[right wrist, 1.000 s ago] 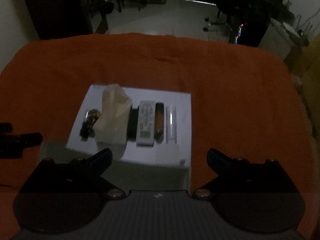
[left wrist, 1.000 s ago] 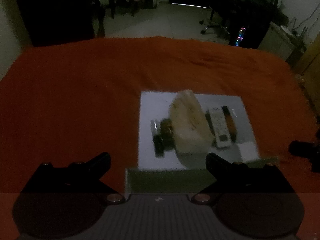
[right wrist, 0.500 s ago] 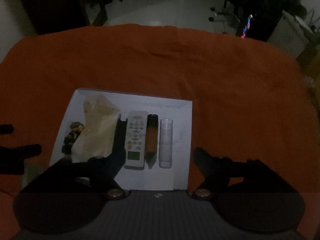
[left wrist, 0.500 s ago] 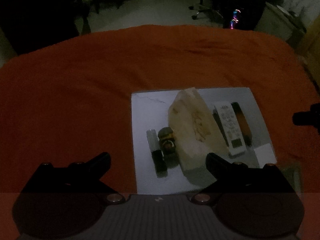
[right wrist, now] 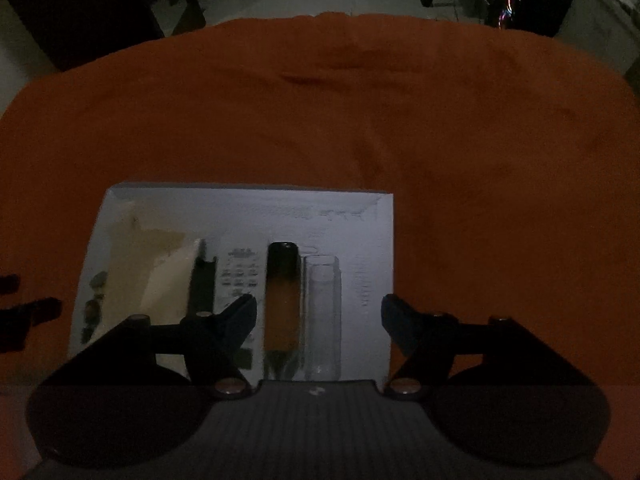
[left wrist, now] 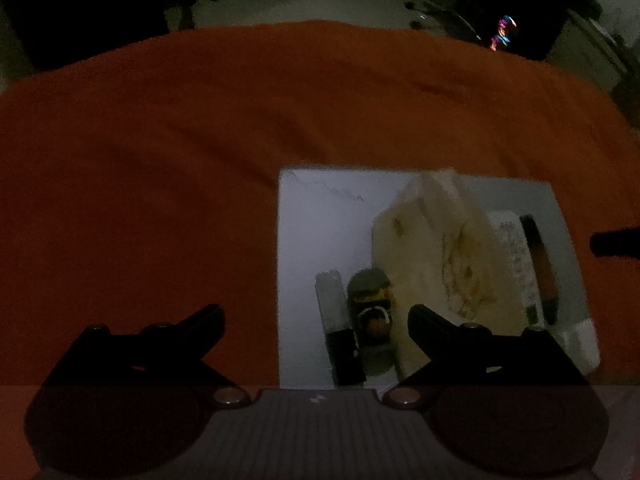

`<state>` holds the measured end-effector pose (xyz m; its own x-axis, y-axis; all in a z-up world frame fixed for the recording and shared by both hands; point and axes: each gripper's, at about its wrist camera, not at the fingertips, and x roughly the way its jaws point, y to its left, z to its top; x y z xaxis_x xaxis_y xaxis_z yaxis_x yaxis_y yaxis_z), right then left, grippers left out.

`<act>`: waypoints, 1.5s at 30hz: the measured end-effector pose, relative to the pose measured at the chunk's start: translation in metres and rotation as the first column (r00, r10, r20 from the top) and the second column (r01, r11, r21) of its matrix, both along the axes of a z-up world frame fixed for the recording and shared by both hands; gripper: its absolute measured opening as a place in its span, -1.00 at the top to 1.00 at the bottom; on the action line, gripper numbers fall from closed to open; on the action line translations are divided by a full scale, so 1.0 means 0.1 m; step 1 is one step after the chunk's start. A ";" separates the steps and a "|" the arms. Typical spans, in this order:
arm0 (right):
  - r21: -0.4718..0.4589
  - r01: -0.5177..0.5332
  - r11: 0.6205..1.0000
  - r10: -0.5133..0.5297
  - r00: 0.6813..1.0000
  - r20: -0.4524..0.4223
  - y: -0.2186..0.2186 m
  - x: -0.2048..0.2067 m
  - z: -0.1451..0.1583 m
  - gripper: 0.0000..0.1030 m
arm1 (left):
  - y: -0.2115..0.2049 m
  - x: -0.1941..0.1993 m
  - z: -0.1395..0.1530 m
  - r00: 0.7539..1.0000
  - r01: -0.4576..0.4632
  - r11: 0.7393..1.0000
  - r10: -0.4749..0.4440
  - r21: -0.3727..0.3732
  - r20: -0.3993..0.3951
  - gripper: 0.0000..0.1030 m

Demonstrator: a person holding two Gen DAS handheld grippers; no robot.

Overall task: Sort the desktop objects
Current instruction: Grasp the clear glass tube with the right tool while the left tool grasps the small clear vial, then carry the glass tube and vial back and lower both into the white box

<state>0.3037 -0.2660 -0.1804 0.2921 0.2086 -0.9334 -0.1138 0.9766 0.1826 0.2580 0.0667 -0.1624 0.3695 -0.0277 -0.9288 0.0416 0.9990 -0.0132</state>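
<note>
Orange cloth (right wrist: pixel 360 120) covers the bench, wrinkled, in dim light, with a white board (right wrist: pixel 248 208) laid flat on it carrying all the items. Right hand-held gripper (right wrist: pixel 319 312): jaws partly apart, pointing steeply down over the board's right half, nothing pressed between the pads; an amber tube with a dark cap (right wrist: pixel 282 300) and a clear tube (right wrist: pixel 322 312) lie side by side in the gap between the jaws, untouched as far as can be seen. Its left finger (right wrist: pixel 236 320) stands over the lower end of a white remote control (right wrist: pixel 237 272), which lies just left of the amber tube; whether it touches cannot be told. Left hand-held gripper (left wrist: pixel 316 320): jaws wide apart, empty, straddling the board's left edge (left wrist: pixel 288 280); its right finger (left wrist: pixel 432 328) sits over the near corner of a cream paper bag (left wrist: pixel 436 248), contact uncertain. Between the left jaws lie a grey-and-black stick-shaped item (left wrist: pixel 338 328) and, just beside it, a small dark rounded object with a white band (left wrist: pixel 370 300), too dim to identify. Paper bag: crumpled, standing up from the board, contents hidden, brownish print on its side unreadable. Faint dark markings run along the board's far edge (right wrist: pixel 320 213), too blurred to read. Remote buttons visible, lettering illegible.
</note>
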 end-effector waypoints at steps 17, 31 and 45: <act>-0.032 -0.057 0.998 0.055 0.997 -0.046 0.12 -0.12 -0.49 0.22 | 0.02 -0.14 -0.36 0.989 0.094 0.995 -0.098 -0.042 -0.108 0.05; -0.064 -0.040 0.997 0.035 0.996 -0.087 0.13 -0.15 -0.51 0.38 | -0.01 -0.12 -0.43 0.988 0.107 0.994 -0.111 -0.036 -0.110 0.67; -0.078 -0.019 0.997 0.014 0.998 -0.063 0.20 -0.01 -0.57 0.18 | -0.07 0.07 -0.42 0.994 0.089 0.996 -0.087 0.018 -0.071 0.22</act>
<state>0.3026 -0.2460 -0.2376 0.2300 0.1379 -0.9634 -0.1206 0.9863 0.1124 0.2655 0.0594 -0.2042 0.3006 -0.0369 -0.9530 0.1293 0.9916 0.0023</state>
